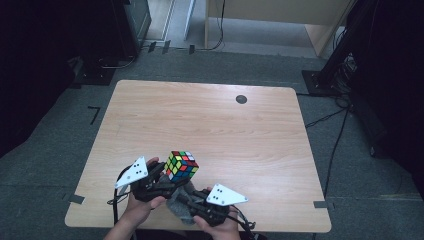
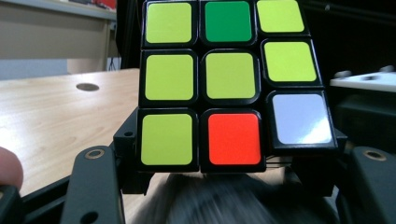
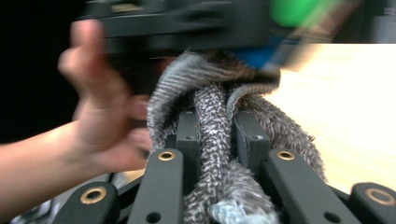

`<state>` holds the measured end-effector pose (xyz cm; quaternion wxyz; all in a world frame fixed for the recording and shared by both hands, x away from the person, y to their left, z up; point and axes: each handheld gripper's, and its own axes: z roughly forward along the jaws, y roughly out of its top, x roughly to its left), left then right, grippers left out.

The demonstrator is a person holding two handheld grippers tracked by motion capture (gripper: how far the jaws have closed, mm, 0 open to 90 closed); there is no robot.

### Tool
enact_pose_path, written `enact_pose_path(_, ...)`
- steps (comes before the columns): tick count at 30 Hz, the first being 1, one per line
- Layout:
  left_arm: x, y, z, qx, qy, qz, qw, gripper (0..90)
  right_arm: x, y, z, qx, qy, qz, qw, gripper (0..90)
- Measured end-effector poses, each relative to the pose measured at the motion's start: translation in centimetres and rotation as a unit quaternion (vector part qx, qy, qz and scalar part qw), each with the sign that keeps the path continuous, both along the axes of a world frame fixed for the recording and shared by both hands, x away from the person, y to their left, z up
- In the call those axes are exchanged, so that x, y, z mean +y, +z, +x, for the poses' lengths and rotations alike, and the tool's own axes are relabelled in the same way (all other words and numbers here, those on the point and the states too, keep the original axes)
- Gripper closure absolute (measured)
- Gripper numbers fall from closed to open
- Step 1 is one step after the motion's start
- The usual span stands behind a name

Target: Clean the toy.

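The left tool (image 1: 159,179) clamps a Rubik's cube (image 1: 181,166) between its jaws and holds it above the near part of the wooden bench (image 1: 210,120), just ahead of the person's left hand (image 1: 142,202). In the high view the cube sits tilted, one corner pointing up and away from the person; being a cube, it has no long axis. In the left gripper view one face of the Rubik's cube (image 2: 231,84) looks straight back along the tool: mostly yellow-green squares, with a green square in the middle of the top row, a red one in the middle of the bottom row and a white one at the bottom right. The jaws press on the cube's two sides at its lowest row.

The right tool (image 1: 186,200) is closed tight on a grey terry cloth (image 1: 181,204), bunched into ropey folds that run along the jaws in the right gripper view, where the cloth (image 3: 212,140) rises ahead of the tool and meets the blurred underside of the cube and the left tool. In the left gripper view, blurred grey cloth (image 2: 219,200) lies directly under the cube. The right hand (image 1: 216,227) holds its tool just right of and nearer than the left one.
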<state>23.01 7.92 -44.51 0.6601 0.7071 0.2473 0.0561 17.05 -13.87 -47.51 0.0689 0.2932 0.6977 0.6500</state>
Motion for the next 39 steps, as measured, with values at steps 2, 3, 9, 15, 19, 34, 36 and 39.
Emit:
enact_pose_path(2,0.0,0.0,0.0,-0.002,-0.001,-0.001,1.0,33.8,0.4,0.2,-0.3,-0.01,-0.001,-0.006,0.9999,75.2)
enact_pose_path(3,0.1,0.1,0.0,-0.004,-0.001,-0.002,1.0,33.8,0.1,0.3,-0.2,-0.008,-0.007,0.0,0.9999,75.1)
enact_pose_path(9,0.8,0.4,0.2,-0.002,0.009,-0.012,0.9999,33.7,-2.9,-0.1,1.2,0.014,-0.069,0.039,0.9967,74.6)
enact_pose_path(15,-0.1,0.1,-0.1,-0.008,0.0,0.009,0.9999,33.7,-0.9,0.0,0.4,0.009,-0.021,0.017,0.9996,74.2)
enact_pose_path(19,0.0,0.2,-0.2,-0.015,-0.002,0.014,0.9998,33.7,-0.6,0.4,0.1,-0.007,-0.02,0.01,0.9997,74.1)
enact_pose_path(34,0.1,0.2,-0.1,-0.013,0.003,0.015,0.9998,33.7,-0.8,0.2,0.3,0.006,-0.02,0.005,0.9998,74.1)
enact_pose_path(36,0.6,0.3,0.0,-0.014,0.01,0.01,0.9998,33.7,-2.0,0.3,0.9,0.02,-0.046,0.019,0.9986,74.3)
enact_pose_path(39,1.3,0.5,0.4,-0.012,0.019,0.002,0.9997,33.8,-4.4,0.2,1.9,0.021,-0.105,-0.003,0.9942,73.8)
